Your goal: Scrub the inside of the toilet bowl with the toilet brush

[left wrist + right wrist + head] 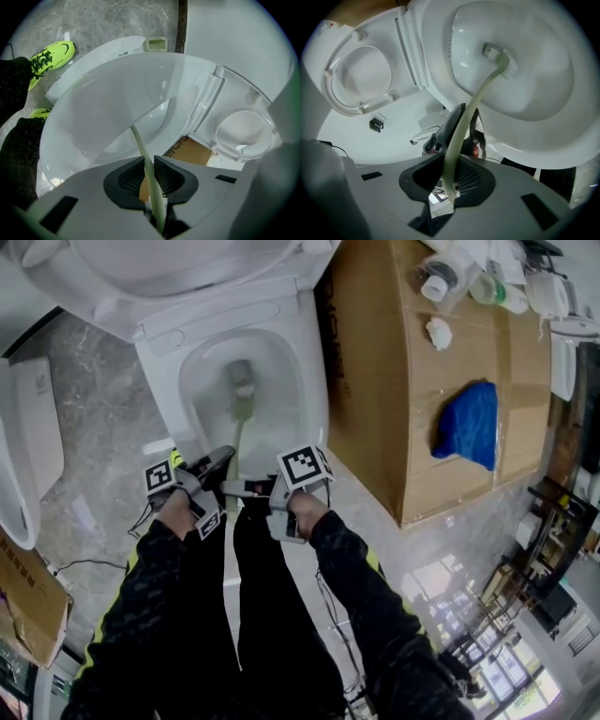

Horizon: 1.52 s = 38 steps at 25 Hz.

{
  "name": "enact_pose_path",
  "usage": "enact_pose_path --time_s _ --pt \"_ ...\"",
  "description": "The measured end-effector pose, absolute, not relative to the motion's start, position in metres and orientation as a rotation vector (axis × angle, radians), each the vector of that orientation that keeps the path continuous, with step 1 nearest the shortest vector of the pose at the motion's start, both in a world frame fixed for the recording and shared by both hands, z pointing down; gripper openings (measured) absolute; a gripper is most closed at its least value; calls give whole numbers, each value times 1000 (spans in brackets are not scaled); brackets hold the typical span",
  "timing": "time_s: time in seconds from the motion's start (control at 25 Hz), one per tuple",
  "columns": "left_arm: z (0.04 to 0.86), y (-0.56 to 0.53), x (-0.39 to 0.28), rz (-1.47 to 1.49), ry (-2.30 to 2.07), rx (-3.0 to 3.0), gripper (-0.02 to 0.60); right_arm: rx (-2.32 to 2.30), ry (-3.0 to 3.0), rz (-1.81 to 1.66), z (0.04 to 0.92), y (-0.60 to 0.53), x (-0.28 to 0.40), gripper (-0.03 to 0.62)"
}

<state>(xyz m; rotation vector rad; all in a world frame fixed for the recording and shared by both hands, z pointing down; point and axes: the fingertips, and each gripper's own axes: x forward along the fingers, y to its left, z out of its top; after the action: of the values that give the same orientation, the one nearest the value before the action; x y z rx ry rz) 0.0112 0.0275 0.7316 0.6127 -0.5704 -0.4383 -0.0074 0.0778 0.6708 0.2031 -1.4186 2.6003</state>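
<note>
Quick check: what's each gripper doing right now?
Left gripper: shut on the toilet brush handle.
Right gripper: shut on the same toilet brush handle.

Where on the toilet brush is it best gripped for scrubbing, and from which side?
Grip the slim upper handle, coming from the front rim of the toilet bowl. The toilet brush curves down with its bristle head low inside the bowl, leaving only that end clear. The left gripper and right gripper are both shut on it there.
</note>
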Motion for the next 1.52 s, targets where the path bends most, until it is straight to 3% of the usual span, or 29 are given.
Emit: enact_pose_path --time_s 0.88,1.52 --pt "637 8 17 -390 -535 790 64 221 -1594 2569 587 69 -4 75" --pt "515 -15 26 -445 -547 885 64 132 -1713 2513 472 51 9 75"
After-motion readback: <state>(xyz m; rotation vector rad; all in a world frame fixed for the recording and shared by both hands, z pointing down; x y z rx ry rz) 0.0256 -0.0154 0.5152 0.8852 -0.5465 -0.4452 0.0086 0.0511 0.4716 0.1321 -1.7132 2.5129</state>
